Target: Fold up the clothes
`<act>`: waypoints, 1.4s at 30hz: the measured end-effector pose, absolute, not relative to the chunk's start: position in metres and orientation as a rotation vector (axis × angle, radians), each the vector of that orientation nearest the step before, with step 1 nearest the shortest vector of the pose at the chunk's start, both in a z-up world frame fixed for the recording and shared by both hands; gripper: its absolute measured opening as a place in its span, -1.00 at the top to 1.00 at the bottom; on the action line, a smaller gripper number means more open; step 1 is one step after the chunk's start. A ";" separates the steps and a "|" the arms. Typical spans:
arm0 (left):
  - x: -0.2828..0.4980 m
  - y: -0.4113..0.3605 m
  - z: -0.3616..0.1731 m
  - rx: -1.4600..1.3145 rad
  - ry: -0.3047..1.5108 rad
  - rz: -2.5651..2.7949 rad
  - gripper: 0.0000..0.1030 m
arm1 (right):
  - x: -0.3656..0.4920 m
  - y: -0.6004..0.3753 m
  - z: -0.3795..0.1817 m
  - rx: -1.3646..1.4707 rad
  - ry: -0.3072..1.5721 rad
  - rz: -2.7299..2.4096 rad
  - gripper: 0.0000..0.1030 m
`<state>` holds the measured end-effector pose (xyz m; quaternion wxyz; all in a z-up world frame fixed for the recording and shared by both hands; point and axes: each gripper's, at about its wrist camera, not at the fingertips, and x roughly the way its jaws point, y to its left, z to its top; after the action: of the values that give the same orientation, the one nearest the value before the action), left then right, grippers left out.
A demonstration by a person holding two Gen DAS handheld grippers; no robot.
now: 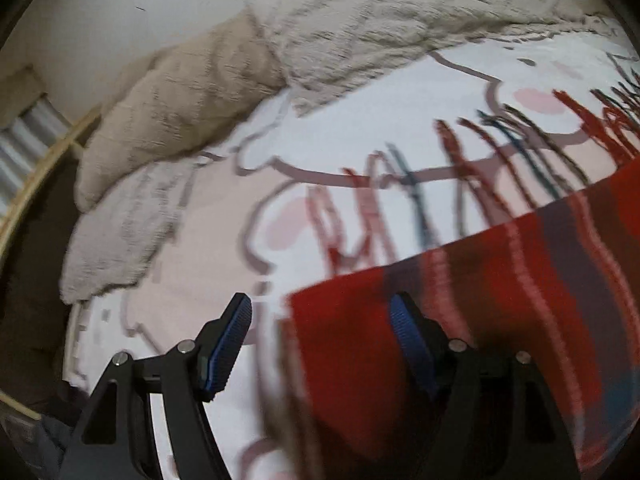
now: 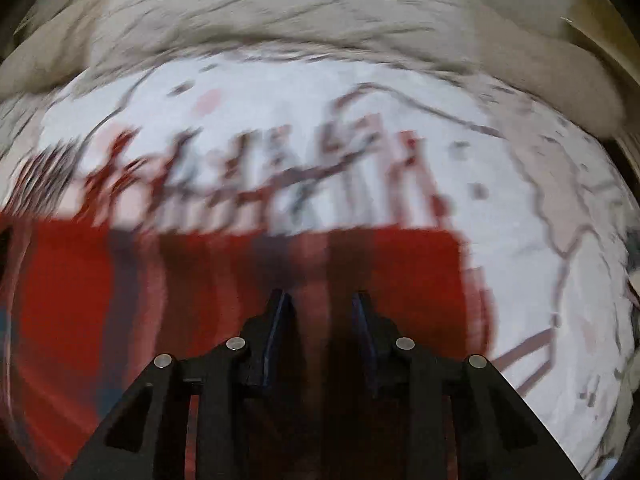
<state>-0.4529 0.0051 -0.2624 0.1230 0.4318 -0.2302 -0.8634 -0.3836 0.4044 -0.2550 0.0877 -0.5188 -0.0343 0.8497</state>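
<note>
**Scarf edge runs crosswise, both tongs at its near side**

The bed sheet [image 1: 352,148], white with pink cartoon outlines, spreads under everything, and a beige fluffy blanket [image 1: 360,20] is bunched along its far side. On the sheet lies the red plaid scarf [image 1: 500,300], my piece to fold. Its long axis runs across my view from left to right. Its fringe [image 1: 460,184] trails away from me toward the blanket.

In my left wrist view the scarf's left end stops just right of the gap between the fingers of my left gripper [image 1: 320,320]. One blue pad [image 1: 234,344] hangs over bare sheet, the other over red cloth. Those jaws are spread wide, with nothing pinched.

In my right wrist view my right gripper [image 2: 320,304] sits over the red cloth, with the scarf's right end [image 2: 456,248] off to the right of my fingers. Its jaws stand part way apart with a clear gap. I see no cloth pressed between the pads, though the picture is badly blurred.

As I judge it, my left hand is nearer a corner, and the fold would go away from me, toward the fringe. My right hand would need to shift right to reach its own corner.
</note>
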 end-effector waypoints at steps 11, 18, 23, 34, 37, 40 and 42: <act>-0.212 0.038 -0.198 1.026 -0.941 -2.935 -0.41 | -0.199 0.357 -0.201 -1.525 -0.302 2.854 0.36; -0.079 0.079 -0.212 1.147 -1.143 -3.058 -0.41 | -0.041 0.266 -0.219 -1.689 -0.326 3.056 0.36; -0.032 0.074 -0.243 1.196 -1.321 -2.856 -0.41 | 0.025 0.225 -0.223 -1.601 -0.485 3.130 0.37; 0.005 0.032 -0.246 1.126 -1.239 -2.781 -0.40 | 0.087 0.386 -0.229 -1.482 -0.292 2.657 0.30; 0.022 0.035 -0.249 0.918 -1.473 -2.728 -0.40 | 0.121 0.388 -0.216 -1.311 -0.536 2.604 -0.76; 0.034 0.040 -0.266 0.745 -1.754 -2.609 -0.40 | 0.153 0.362 -0.215 -1.170 -0.885 2.536 -0.85; 0.041 0.042 -0.274 0.658 -1.867 -2.552 -0.36 | 0.167 0.344 -0.221 -1.168 -1.041 2.519 -0.85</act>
<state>0.0406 0.0423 -0.2737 -0.0441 0.2034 -0.5775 -0.7894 0.1674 0.3442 -0.2211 0.0879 -0.3923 -0.3498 0.8462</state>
